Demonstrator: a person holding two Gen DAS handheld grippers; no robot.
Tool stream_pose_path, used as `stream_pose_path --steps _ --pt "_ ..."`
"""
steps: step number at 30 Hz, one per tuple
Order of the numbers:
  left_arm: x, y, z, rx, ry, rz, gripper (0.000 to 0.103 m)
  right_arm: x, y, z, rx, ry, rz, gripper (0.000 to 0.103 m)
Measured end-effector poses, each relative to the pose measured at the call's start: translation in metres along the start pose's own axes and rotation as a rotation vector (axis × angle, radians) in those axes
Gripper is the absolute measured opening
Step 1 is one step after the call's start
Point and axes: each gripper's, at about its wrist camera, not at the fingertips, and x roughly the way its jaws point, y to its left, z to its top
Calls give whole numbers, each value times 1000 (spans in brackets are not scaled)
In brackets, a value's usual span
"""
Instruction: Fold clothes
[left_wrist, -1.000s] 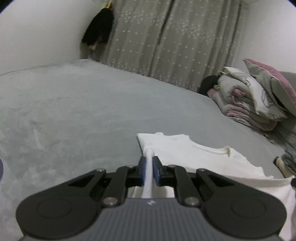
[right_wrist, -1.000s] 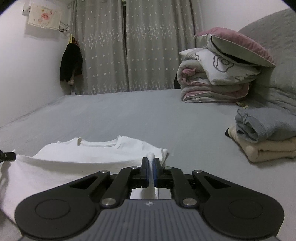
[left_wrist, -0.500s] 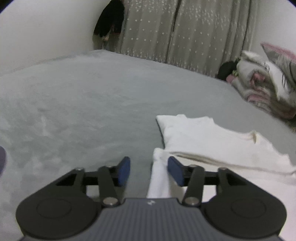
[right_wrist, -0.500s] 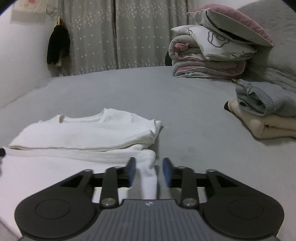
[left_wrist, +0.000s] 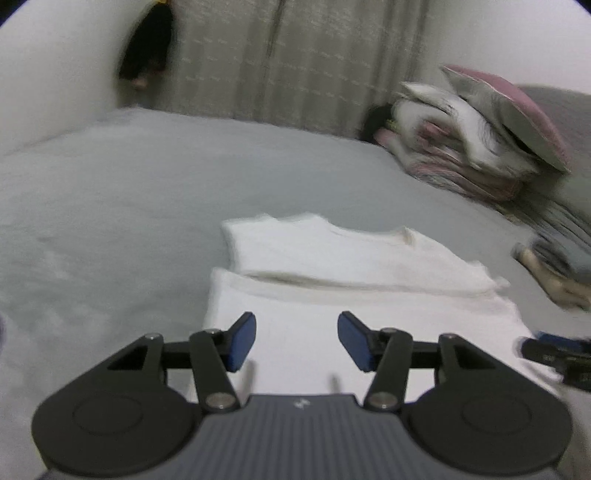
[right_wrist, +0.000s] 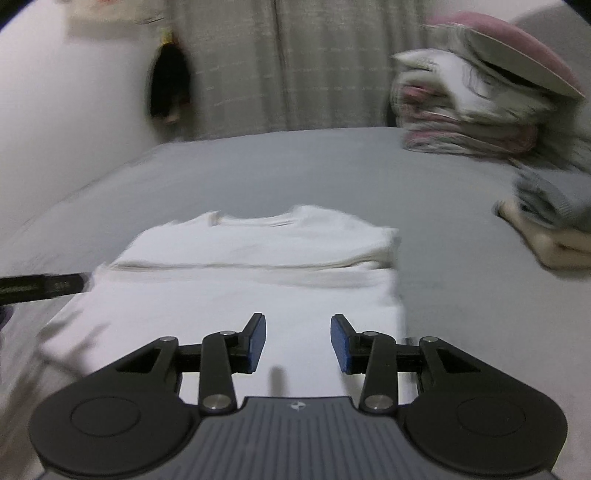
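Both pinches on the white shirt (left_wrist: 332, 266) have just been let go: a second ago each hand-held gripper was clamped on a ridge of its cloth, and now the left hand-held gripper (left_wrist: 296, 340) and the right hand-held gripper (right_wrist: 297, 341) stand with blue pads apart and nothing between them, hovering just above the near panel. The shirt lies flat on the grey bed (left_wrist: 110, 192), its near part laid over toward the collar so a fold line runs across the middle, the collar end on the far side. That reads as one fold finished and released; a further fold to make it compact seems the likely next step, though the frames are blurred, so how neat the edges are cannot be told. To the right, well apart from the shirt, sits a pile of folded clothes (right_wrist: 550, 229), and beyond it stacked bedding with a pillow (right_wrist: 480, 92) on top. A curtain (right_wrist: 295, 66) and a dark hanging garment (right_wrist: 168, 85) stand at the far wall. Nothing lies on or beside the shirt to block another fold.
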Motion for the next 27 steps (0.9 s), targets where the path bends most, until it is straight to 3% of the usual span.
stream_pose_path --steps 5,10,27 --pt "13 -36 -20 90 87 -76 50 7 32 -11 -65 27 80 39" --pt "18 -50 -36 169 110 -35 51 22 33 -22 -109 92 57 39" --pt "-5 -14 -39 190 93 9 52 -7 -26 -33 -105 97 75 38"
